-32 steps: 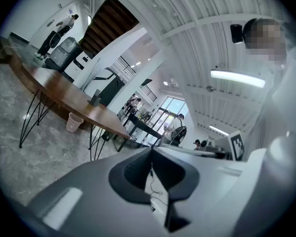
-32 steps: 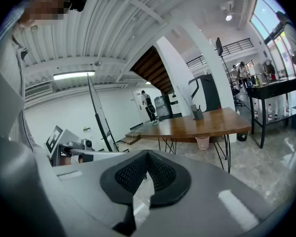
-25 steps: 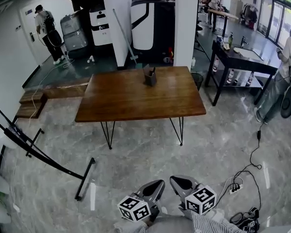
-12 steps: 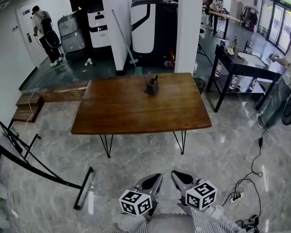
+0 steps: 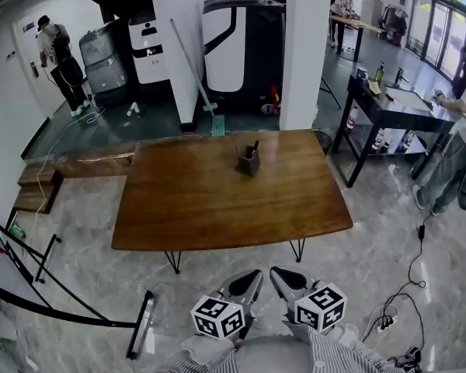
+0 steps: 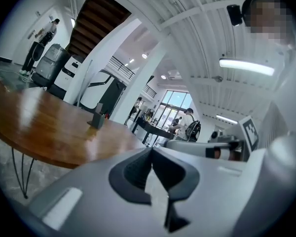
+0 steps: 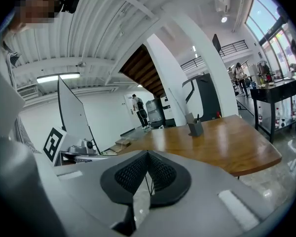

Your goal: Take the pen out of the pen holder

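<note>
Left tool (image 5: 247, 284) and right tool (image 5: 284, 280) sit clenched and empty at bottom centre, so arriving unopened they'd probably just tip the upper-middle pen holder (image 5: 248, 162) over.

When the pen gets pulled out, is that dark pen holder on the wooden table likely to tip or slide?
Probably it slides or lifts: the pen holder looks small and stands alone on the glossy table, nothing bracing it. Tipping seems possible too, since the pen leans out of its top at a slant. Its weight cannot be told.
</note>
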Action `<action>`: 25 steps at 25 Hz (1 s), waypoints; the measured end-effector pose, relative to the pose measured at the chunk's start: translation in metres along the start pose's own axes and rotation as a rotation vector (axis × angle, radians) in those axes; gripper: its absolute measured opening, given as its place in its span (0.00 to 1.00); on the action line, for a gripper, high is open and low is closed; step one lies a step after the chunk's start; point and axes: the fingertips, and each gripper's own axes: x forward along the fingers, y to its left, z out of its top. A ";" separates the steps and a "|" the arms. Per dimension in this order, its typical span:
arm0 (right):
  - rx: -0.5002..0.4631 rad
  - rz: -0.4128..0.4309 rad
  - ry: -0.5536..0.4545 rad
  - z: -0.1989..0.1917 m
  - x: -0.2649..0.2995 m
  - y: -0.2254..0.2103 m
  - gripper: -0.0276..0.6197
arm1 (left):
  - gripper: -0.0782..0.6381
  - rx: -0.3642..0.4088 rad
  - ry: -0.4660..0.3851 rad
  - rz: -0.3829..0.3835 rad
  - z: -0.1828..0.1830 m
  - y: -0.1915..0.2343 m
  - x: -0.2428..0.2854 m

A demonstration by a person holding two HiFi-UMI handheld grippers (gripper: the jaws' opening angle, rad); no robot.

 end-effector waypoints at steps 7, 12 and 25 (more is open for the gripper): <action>0.037 -0.045 0.013 0.014 0.039 -0.036 0.04 | 0.12 -0.027 -0.018 -0.028 0.029 0.038 0.028; 0.062 -0.014 0.028 0.016 0.058 -0.041 0.04 | 0.12 -0.079 0.005 -0.044 0.025 0.049 0.039; 0.080 0.054 0.085 0.041 0.136 -0.104 0.04 | 0.12 -0.119 0.003 0.035 0.058 0.124 0.103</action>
